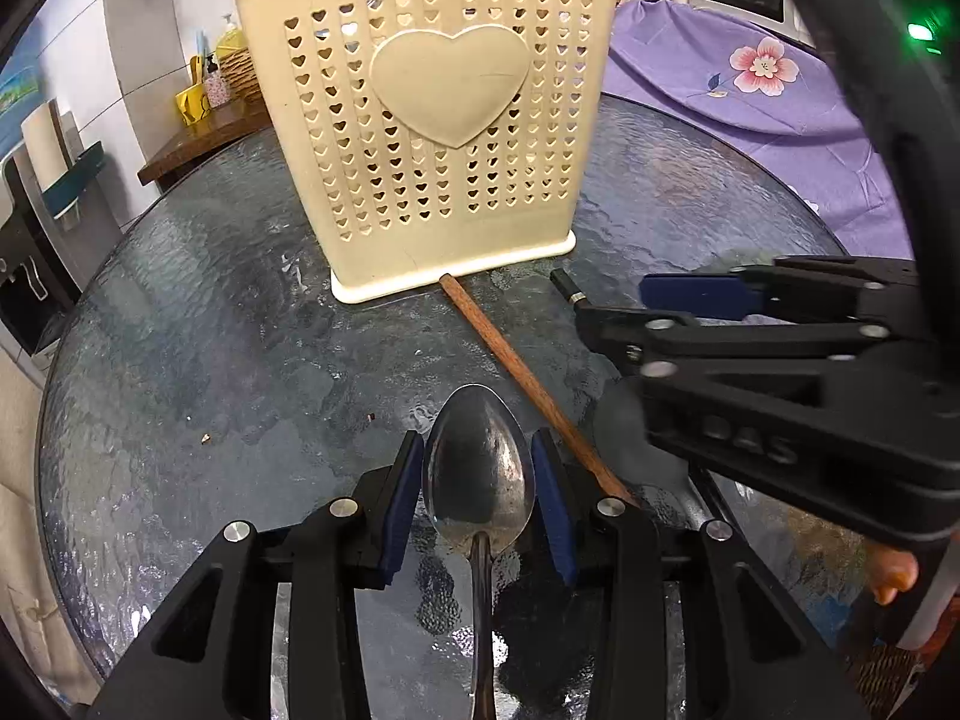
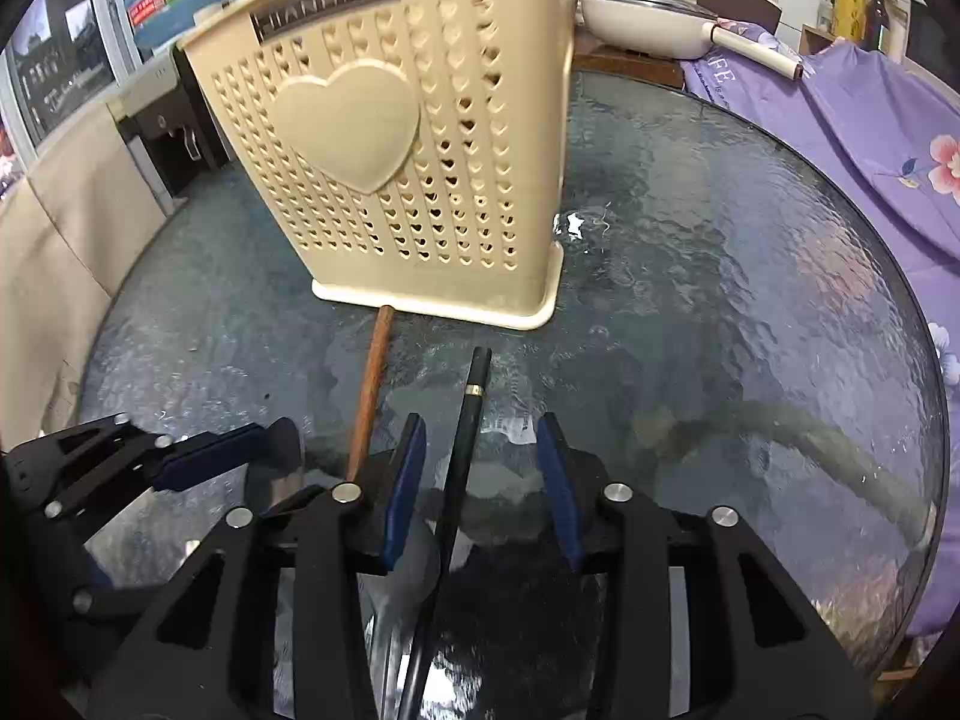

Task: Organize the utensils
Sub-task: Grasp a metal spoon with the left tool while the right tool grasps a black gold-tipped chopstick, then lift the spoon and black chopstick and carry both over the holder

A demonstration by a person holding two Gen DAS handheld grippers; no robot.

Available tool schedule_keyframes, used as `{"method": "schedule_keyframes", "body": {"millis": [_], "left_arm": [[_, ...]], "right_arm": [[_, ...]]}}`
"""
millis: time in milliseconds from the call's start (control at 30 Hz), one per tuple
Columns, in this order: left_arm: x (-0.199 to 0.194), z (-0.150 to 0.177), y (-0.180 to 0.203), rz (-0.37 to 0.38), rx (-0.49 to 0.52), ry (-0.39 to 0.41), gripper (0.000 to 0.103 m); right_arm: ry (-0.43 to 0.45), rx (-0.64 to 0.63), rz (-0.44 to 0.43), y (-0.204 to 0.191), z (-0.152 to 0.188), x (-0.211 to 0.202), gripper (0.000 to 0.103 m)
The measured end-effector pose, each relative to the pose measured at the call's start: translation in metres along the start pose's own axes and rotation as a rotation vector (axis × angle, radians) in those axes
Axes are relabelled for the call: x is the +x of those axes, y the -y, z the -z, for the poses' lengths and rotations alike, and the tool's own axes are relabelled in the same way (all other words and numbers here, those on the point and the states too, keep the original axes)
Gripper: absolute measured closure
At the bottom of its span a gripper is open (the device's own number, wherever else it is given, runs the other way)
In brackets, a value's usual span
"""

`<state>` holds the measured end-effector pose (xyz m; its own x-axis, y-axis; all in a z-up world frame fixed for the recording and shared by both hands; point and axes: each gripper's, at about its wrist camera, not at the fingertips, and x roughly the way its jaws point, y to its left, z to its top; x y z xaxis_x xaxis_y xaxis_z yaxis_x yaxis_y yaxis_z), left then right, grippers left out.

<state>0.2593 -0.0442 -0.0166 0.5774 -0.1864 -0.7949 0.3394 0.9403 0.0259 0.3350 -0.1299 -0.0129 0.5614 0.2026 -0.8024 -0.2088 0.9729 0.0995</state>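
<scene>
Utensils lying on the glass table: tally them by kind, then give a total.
Metal spoon: 1
Brown wooden chopstick: 1
Black chopstick: 1
Total: 3

Both the left gripper (image 1: 477, 468) and the right gripper (image 2: 483, 474) are black, angular frames with triangular cut-outs, round silver screws and flat dark-blue pads (image 1: 403, 504).

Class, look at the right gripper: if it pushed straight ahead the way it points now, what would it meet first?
Probably the glass tabletop, since the right gripper tilts downward along the black chopstick; beyond stands the cream utensil basket. Depth is uncertain.
</scene>
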Motion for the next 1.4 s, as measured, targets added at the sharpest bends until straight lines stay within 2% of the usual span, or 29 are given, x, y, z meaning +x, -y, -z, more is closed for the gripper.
{"method": "schedule_keyframes", "body": {"millis": [233,333,500,733,933,1400], "left_arm": [[0.000,0.000,-0.007,0.001,-0.004,0.002,0.066],[0.000,0.000,-0.009,0.001,-0.005,0.003,0.067],[-0.001,0.002,-0.012,-0.001,-0.011,0.007,0.067],[-0.005,-0.001,-0.010,0.000,-0.009,0.028,0.067],[-0.020,-0.006,-0.012,0.024,-0.018,0.088,0.067],[-0.067,-0.029,-0.020,0.050,-0.033,0.219,0.067]], "right_arm": [[-0.015,-0.024,0.045,-0.011,-0.006,0.013,0.068],[-0.018,-0.056,0.076,-0.019,-0.007,0.015,0.079],[-0.046,-0.090,0.055,-0.028,-0.010,0.016,0.093],[-0.046,-0.044,0.005,-0.020,-0.015,0.017,0.094],[0.031,0.022,-0.094,0.004,-0.021,-0.003,0.095],[0.213,0.050,-0.202,0.036,-0.034,-0.096,0.095]]}}
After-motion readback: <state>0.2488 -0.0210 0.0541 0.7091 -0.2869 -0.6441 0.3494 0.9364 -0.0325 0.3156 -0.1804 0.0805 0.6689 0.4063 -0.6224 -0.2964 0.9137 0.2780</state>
